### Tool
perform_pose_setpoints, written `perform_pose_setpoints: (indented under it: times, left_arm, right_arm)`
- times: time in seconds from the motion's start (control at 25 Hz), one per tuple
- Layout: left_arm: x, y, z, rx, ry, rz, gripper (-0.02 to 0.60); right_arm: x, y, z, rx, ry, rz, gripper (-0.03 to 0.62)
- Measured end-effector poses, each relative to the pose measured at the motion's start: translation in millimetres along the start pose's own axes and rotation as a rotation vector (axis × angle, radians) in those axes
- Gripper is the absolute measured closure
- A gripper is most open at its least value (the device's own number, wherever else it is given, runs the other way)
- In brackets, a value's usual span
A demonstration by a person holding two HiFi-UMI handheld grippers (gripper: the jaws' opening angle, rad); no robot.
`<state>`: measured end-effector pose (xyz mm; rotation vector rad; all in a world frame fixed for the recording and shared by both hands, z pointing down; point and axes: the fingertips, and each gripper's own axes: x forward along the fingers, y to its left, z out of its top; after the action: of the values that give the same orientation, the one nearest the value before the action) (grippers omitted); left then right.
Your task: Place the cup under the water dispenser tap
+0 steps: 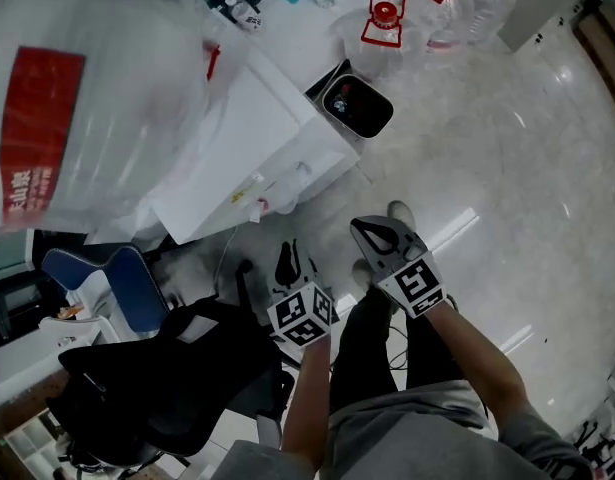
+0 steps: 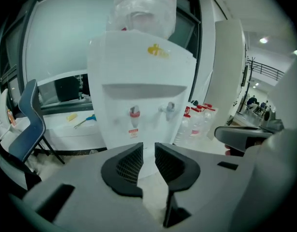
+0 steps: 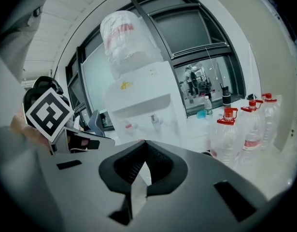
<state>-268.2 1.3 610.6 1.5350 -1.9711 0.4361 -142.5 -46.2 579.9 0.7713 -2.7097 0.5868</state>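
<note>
The white water dispenser (image 1: 257, 138) carries a big clear bottle (image 1: 97, 98) and stands ahead of both grippers. In the left gripper view the dispenser (image 2: 138, 76) shows a red tap (image 2: 134, 112) and a pale tap (image 2: 168, 108) under its recess. No cup shows in any view. My left gripper (image 1: 290, 264) (image 2: 148, 148) has its jaws a narrow gap apart with nothing between them. My right gripper (image 1: 380, 230) (image 3: 144, 143) has its jaw tips together and holds nothing. Both are held in the air, well short of the dispenser (image 3: 143, 105).
Several water bottles with red caps (image 1: 385, 18) (image 3: 230, 129) stand right of the dispenser, with a small black-lined bin (image 1: 357, 106) beside it. A blue chair (image 1: 117, 288) (image 2: 27, 129) and a black chair (image 1: 177, 378) are at the left. The person's legs (image 1: 387, 348) are below the grippers.
</note>
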Motion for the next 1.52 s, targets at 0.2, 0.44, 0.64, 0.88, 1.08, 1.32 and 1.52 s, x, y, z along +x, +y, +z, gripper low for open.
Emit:
perform_pose_setpoints:
  times: [0.2, 0.44, 0.64, 0.88, 1.08, 1.32, 1.52]
  left_arm:
    - [-40.1, -5.9, 41.8, 0.037, -0.057, -0.036, 0.536]
    - [-91.5, -7.4, 84.7, 0.078, -0.115, -0.101, 0.563]
    - [-133.9, -25.8, 124.6, 0.123, -0.183, -0.190, 0.571]
    - [-186.2, -48.3, 177.0, 0.160, -0.293, -0.273, 0.571]
    - [-227.8, -55.1, 216.7, 0.180, -0.380, -0.328, 0.571]
    - [-271.4, -55.5, 261.2, 0.231, -0.495, -0.380, 0.571]
    - [-294.7, -59.1, 282.2, 0.263, -0.555, -0.407, 0.571]
  right_arm:
    - [-12.7, 27.3, 32.2, -0.003, -0.015, 0.013, 0.585]
    - [-31.3, 61.2, 75.5, -0.018, -0.040, 0.015, 0.585]
    - [-48.8, 84.6, 128.7, -0.045, -0.094, 0.018, 0.585]
    - [-71.3, 115.7, 189.7, -0.090, -0.167, 0.039, 0.585]
    - [-96.2, 146.4, 242.2, -0.153, -0.241, 0.052, 0.585]
    - [-119.8, 177.7, 289.4, -0.209, -0.317, 0.060, 0.585]
    - [-123.8, 197.8, 313.8, -0.264, -0.350, 0.074, 0.585]
